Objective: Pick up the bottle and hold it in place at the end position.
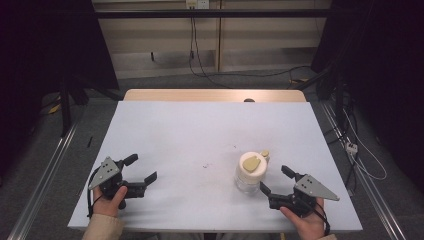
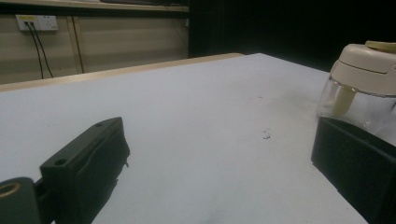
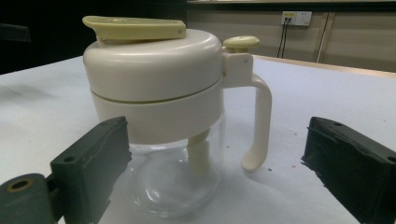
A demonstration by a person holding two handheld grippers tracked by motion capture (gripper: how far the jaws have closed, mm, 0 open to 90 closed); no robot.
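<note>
The likely step is taking hold of the jar [image 1: 251, 172]; the right gripper [image 1: 274, 181] sits just beside it on the person's side, jaws spread wide and holding nothing; I would ease it forward so the jaws pass either side of the glass body below the lid [image 3: 152, 60], clear of the handle [image 3: 259, 122], then close gently, since glass may slip; the left gripper [image 1: 141, 168], well apart from the jar, also stands wide and unladen; the jar is clear glass, upright, with a cream lid and yellowish tab
</note>
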